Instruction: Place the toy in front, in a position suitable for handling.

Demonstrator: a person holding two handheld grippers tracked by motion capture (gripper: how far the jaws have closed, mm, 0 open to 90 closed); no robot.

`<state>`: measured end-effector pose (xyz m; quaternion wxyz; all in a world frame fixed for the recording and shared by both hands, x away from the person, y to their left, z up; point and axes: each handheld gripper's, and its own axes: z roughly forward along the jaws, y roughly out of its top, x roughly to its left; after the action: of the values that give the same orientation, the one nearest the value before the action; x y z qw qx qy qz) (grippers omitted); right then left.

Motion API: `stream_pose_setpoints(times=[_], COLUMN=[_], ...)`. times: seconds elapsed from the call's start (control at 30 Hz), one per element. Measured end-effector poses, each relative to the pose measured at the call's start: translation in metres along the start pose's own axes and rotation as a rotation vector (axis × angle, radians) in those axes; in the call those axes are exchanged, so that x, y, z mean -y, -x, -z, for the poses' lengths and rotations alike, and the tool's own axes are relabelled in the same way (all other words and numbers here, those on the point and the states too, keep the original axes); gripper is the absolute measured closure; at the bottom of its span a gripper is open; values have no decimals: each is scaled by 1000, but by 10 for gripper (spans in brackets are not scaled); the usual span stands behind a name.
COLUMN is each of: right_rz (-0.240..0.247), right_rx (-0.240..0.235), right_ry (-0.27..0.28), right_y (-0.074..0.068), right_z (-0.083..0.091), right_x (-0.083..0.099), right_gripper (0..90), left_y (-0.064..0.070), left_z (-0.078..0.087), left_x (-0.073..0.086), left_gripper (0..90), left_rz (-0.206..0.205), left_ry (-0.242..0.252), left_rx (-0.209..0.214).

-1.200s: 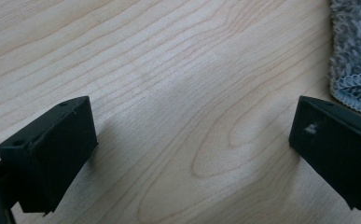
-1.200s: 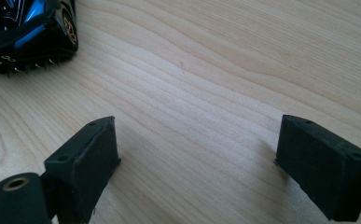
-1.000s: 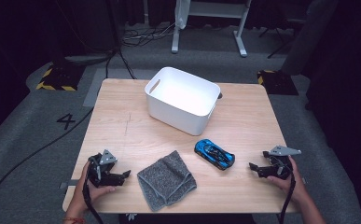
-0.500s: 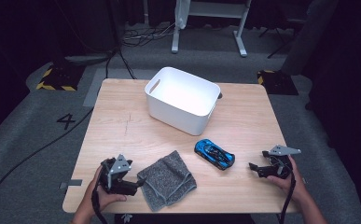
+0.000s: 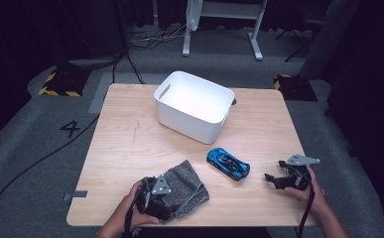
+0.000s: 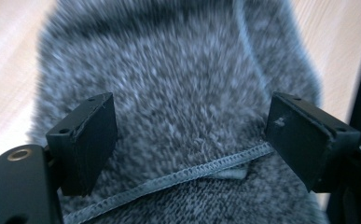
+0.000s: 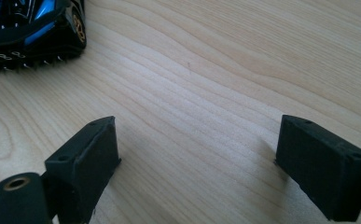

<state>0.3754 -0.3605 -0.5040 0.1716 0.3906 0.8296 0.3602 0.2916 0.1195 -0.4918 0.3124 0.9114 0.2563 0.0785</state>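
Left claw wide over grey cloth (near edge), right claw wide, low above table

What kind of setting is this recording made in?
Probably a lab or studio set up for recording: a light wooden table on grey carpet, yellow-black hazard tape on the floor, and loose black cables.

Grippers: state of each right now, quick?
Left tool: open, jaws spread over the grey cloth, not clamped on it.
Right tool: open, holding nothing, over bare table.
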Motion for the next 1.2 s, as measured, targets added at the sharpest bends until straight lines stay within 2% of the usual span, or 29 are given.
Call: stream_pose_setpoints(times=[0.03,0.07,0.17,0.2,0.23,0.27,0.3,0.33,0.37,0.4,0.47,0.53,0.6,0.63,0.7,0.8,0.9,1.03,1.07,1.2], right_rz=[7,7,13,33,72,72,115,115,126,160,193,224,229,245,245,276,282,321,321,329], right_rx=[-8,-26,-30,-31,-39,-39,-68,-68,-86,-104,-127,-136,-148,-161,-164,-171,-153,-139,-139,-121], right_ry=[2,2,18,27,43,43,69,69,80,91,87,88,83,74,70,42,27,-36,-36,-93], right_y=[0,1,-3,-6,-18,-18,-31,-31,-37,-51,-63,-72,-76,-80,-82,-89,-91,-100,-100,-99], right_z=[0,3,5,7,10,10,13,13,14,13,12,8,5,-2,-6,-22,-31,-46,-46,-57], right_x=[0,0,-3,-6,-16,-16,-26,-26,-31,-40,-47,-53,-57,-65,-69,-80,-84,-87,-87,-86], right_gripper=[148,206,199,171,168,168,167,167,167,163,166,165,165,165,165,183,189,187,187,187], left_y=[-1,-1,-1,-1,-1,-1,-2,-2,-3,-3,-4,-5,-6,-7,-8,-9,-10,-10,-10,-10], left_z=[-2,-3,-7,-8,-8,-9,-10,-11,-11,-12,-14,-15,-16,-17,-18,-21,-22,-21,-21,-21], left_x=[0,0,-1,-1,-1,0,0,-1,-1,-2,-3,-3,-4,-5,-7,-9,-10,-10,-10,-10], left_gripper=[163,162,164,164,164,164,164,164,164,163,163,163,163,162,162,161,161,161,161,161], left_rz=[17,25,22,17,19,25,29,28,32,32,34,33,36,33,34,36,35,33,33,33], left_ry=[12,21,41,51,54,64,68,74,77,81,90,95,96,98,100,103,105,105,105,105], left_rx=[6,7,-12,-13,-12,-14,-13,-14,-14,-16,-17,-15,-18,-18,-19,-21,-21,-20,-21,-20])
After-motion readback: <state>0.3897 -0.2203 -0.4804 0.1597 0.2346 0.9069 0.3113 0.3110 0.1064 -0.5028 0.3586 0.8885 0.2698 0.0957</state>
